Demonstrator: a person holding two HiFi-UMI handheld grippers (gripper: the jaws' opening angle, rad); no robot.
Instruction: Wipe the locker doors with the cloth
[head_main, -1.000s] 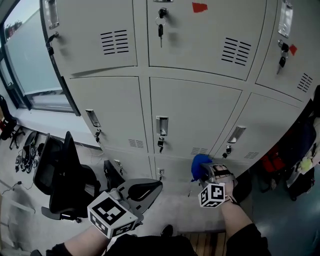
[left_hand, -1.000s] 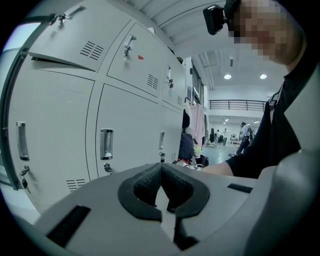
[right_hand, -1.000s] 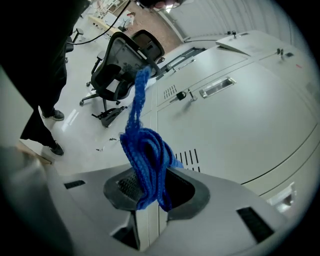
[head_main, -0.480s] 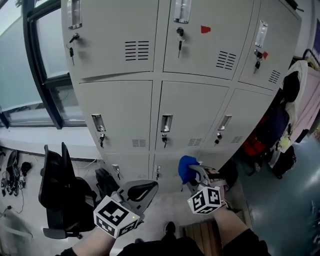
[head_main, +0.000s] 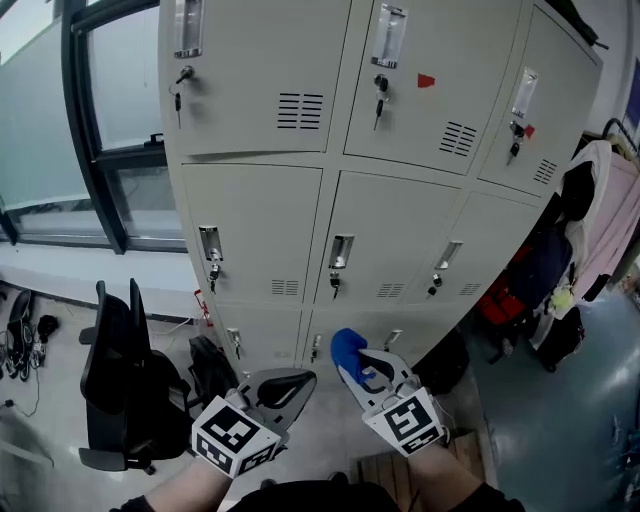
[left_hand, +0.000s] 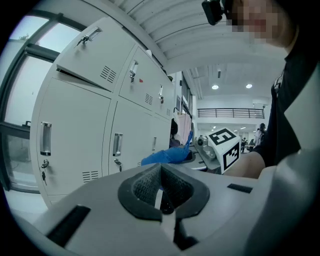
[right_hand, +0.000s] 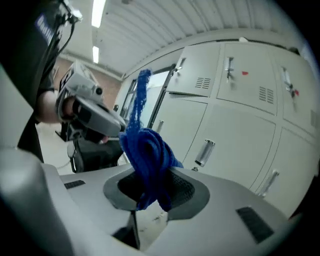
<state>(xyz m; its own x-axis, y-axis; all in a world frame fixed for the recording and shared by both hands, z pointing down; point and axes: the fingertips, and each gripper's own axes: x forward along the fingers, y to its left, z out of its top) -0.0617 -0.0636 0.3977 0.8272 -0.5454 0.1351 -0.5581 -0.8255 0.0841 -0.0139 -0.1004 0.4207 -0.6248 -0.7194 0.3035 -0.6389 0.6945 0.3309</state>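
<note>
A bank of grey locker doors (head_main: 390, 250) fills the head view, with handles, keys and vent slots. My right gripper (head_main: 358, 372) is shut on a bunched blue cloth (head_main: 347, 354), held low in front of the bottom row, apart from the doors. In the right gripper view the blue cloth (right_hand: 147, 157) bulges up from between the jaws. My left gripper (head_main: 285, 385) hangs lower left, shut with nothing in it. The left gripper view shows its jaws closed together (left_hand: 161, 197), the lockers (left_hand: 90, 145) and the cloth (left_hand: 167, 156) beyond.
A black office chair (head_main: 125, 385) stands at the lower left, near a window (head_main: 90, 120) with a dark frame. Bags and hanging clothes (head_main: 575, 250) crowd the right side of the lockers. A red tag (head_main: 426, 80) sits on an upper door.
The view has swung left and up, showing more of the upper doors. My right gripper with the cloth has shifted left and slightly lower in view; the left gripper stays put.
</note>
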